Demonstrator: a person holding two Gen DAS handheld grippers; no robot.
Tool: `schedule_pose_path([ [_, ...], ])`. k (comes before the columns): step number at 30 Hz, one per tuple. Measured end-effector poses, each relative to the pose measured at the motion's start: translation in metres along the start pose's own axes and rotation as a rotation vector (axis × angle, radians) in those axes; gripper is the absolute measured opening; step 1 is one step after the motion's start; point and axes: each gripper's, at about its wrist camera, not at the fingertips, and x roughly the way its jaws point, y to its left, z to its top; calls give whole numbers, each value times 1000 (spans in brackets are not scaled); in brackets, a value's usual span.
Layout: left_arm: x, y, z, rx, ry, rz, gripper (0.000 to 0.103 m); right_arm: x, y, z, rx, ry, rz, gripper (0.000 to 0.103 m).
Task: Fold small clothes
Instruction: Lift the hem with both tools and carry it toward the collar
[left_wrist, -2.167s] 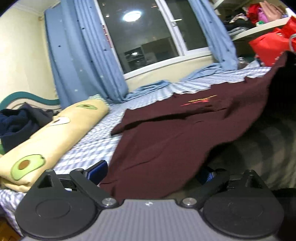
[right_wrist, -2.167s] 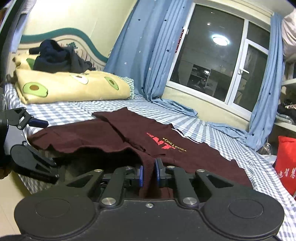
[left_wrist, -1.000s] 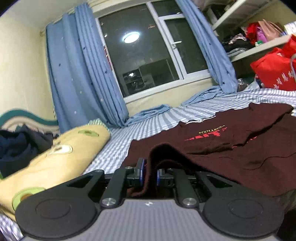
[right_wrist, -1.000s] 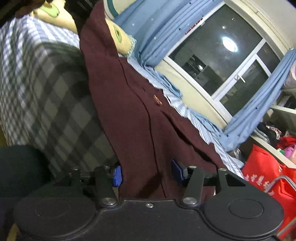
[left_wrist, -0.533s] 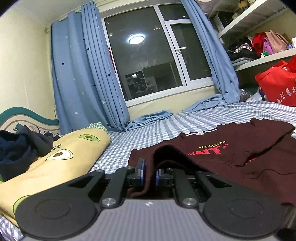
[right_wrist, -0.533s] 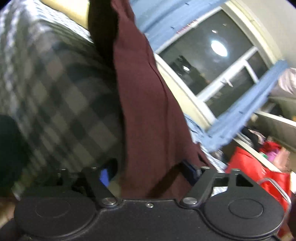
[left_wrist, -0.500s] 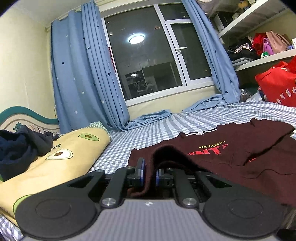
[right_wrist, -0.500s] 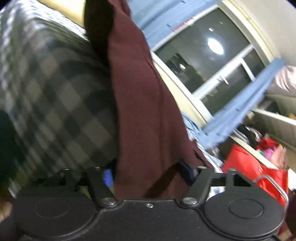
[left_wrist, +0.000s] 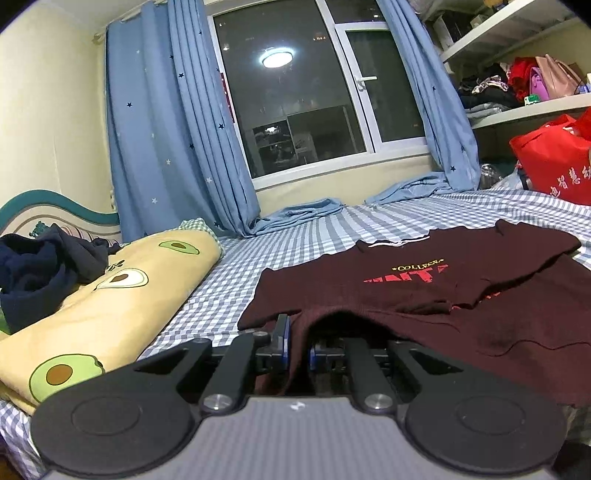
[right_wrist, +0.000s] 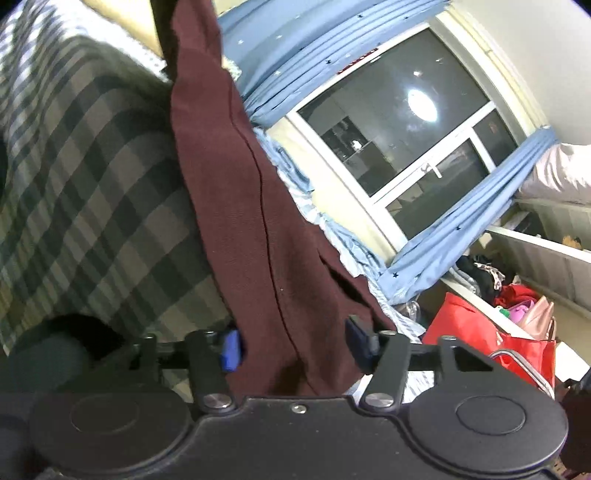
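Observation:
A maroon shirt (left_wrist: 424, 291) with red and yellow lettering lies spread on the checked bed sheet (left_wrist: 314, 236). My left gripper (left_wrist: 297, 332) is shut on a raised fold of its near hem, the blue pads pinching the cloth. In the tilted right wrist view, a length of the same shirt (right_wrist: 236, 184) runs from the top of the picture down between the fingers of my right gripper (right_wrist: 293, 339). Those jaws stand wide and are closing. The cloth fills the gap loosely, and the pads do not press on it.
An avocado-print quilt (left_wrist: 110, 295) lies folded at the left with a dark navy garment (left_wrist: 40, 269) on it. Blue curtains (left_wrist: 177, 147) frame the dark window. A red bag (left_wrist: 554, 162) and cluttered shelves (left_wrist: 517, 107) stand at the right. The sheet (right_wrist: 92, 184) hangs shadowed over the bed's edge.
Two seconds ago the right gripper pinched the hem and the left stood open; now the left pinches and the right is open. The right view has tilted and dipped; the shirt lies flatter.

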Motion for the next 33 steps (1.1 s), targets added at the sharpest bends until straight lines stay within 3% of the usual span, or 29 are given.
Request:
schedule_pose_path([
  [3, 0, -2, 3, -3, 2, 5, 9, 8, -1, -3, 12, 37, 40, 61],
  [7, 1, -4, 6, -12, 6, 7, 9, 12, -1, -4, 5, 24, 21, 64],
  [8, 1, -4, 7, -14, 7, 6, 9, 10, 1, -5, 8, 21, 14, 60],
  [12, 0, -4, 8, -14, 15, 7, 9, -3, 0, -10, 47, -7, 22, 15],
  [14, -1, -4, 7, -21, 14, 13, 9, -9, -7, -9, 82, -22, 37, 9],
  [16, -1, -4, 6, -27, 14, 15, 9, -13, -10, -11, 106, -33, 39, 9],
  [17, 0, -5, 6, -28, 15, 14, 9, -13, -10, -11, 100, -34, 36, 11],
  [19, 1, -6, 5, -21, 21, 16, 8, -11, -4, -13, 66, -30, 13, 27],
  [20, 0, -6, 6, -18, 22, 15, 8, -9, 0, -14, 52, -20, 0, 49],
  [21, 0, -6, 6, -14, 22, 12, 8, -6, 1, -16, 50, -8, 3, 64],
  [25, 0, -8, 5, 18, 20, 13, 8, 3, -1, -20, 86, 23, 40, 63],
  [26, 0, -8, 4, 22, 19, 14, 8, 2, -1, -20, 78, 15, 36, 56],
  [27, 0, -8, 4, 25, 19, 12, 8, 1, -2, -19, 75, 7, 40, 37],
  [29, 0, -10, 0, 44, 23, 18, 8, -6, -7, -17, 92, -13, 43, 11],
  [33, 1, -13, -15, 107, 52, 39, 13, -24, -30, -11, 152, -68, 3, 8],
])
